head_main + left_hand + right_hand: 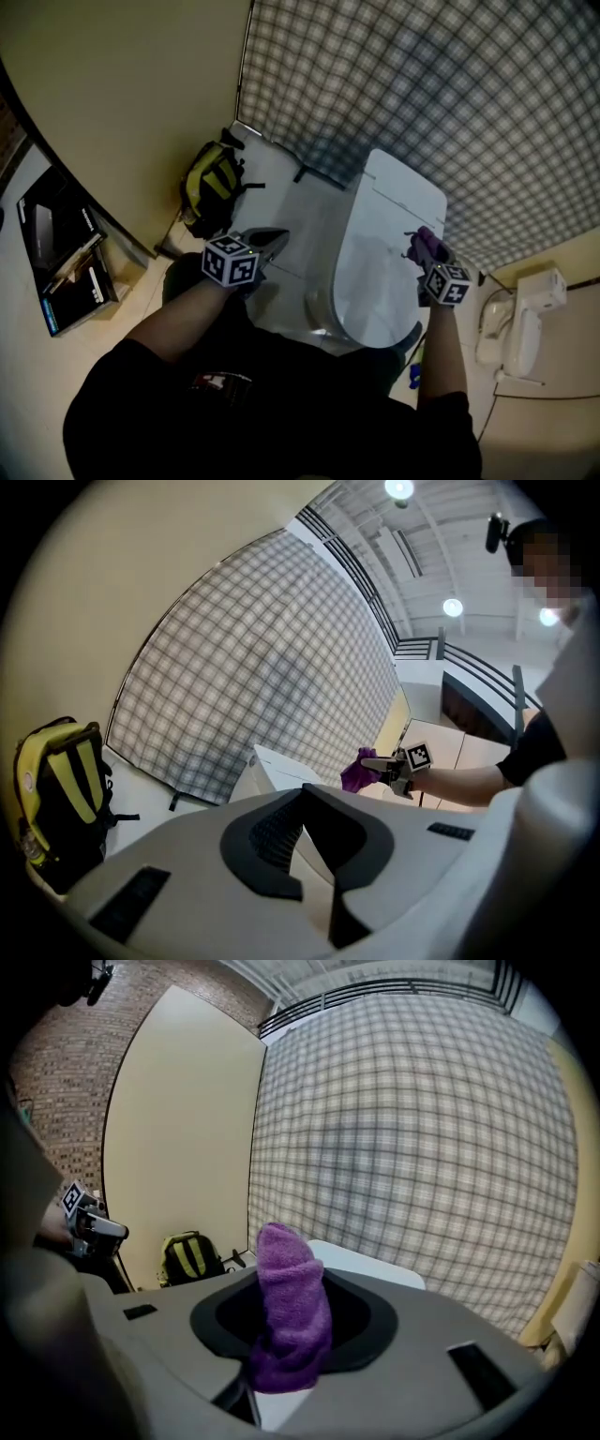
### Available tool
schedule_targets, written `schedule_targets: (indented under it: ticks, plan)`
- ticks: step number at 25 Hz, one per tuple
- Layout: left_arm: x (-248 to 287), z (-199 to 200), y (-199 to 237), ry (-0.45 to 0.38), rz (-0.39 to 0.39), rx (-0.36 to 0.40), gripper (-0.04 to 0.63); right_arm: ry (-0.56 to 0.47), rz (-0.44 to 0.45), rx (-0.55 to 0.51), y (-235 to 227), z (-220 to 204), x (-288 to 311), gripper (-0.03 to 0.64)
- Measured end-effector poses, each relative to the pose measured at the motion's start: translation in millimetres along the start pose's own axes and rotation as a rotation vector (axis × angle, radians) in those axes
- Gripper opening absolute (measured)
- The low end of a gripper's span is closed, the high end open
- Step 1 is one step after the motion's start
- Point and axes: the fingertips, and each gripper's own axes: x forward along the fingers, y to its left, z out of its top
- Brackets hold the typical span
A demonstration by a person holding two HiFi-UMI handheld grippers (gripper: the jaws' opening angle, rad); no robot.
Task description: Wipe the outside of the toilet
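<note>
The white toilet (375, 281) stands below me with its lid down, its tank (405, 192) against the plaid wall. My right gripper (419, 246) is shut on a purple cloth (427, 242) above the lid's right edge near the tank; whether the cloth touches the lid cannot be told. In the right gripper view the cloth (291, 1307) sticks up between the jaws. My left gripper (272, 239) hovers left of the toilet, shut with nothing in it. In the left gripper view, the right gripper (380, 764) and cloth (357, 772) show beyond the tank (281, 772).
A yellow and black backpack (212, 180) leans in the corner left of the toilet. A plaid curtain (422, 94) covers the wall behind. A white unit (527, 319) hangs on the wall at the right. Dark boxes (66, 253) lie at the far left.
</note>
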Motion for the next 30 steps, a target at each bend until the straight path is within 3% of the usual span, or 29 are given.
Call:
schedule_targets:
  ticks: [6,11,19,24,30]
  plan:
    - [16.5,12.3,44.9,0.028,-0.013,0.018,-0.003,0.043,0.056,-0.050,50.5,22.1,68.0,0.146]
    - [47.0,25.3,69.2,0.059,-0.027,0.018,-0.002,0.065,0.083,-0.022,69.6,15.6,111.1,0.146]
    - [105.7,21.2,51.6,0.158,-0.123,0.035,-0.002,0.116,0.066,-0.110,73.6,-13.4,97.1,0.147]
    - [113.3,35.7,37.9,0.170,-0.212,0.099,-0.002,0.059,0.001,-0.125,63.0,25.0,81.3,0.147]
    - [105.0,35.4,76.5,0.139,-0.228,0.064,-0.002,0.142,-0.021,-0.246,95.8,34.0,154.4,0.147]
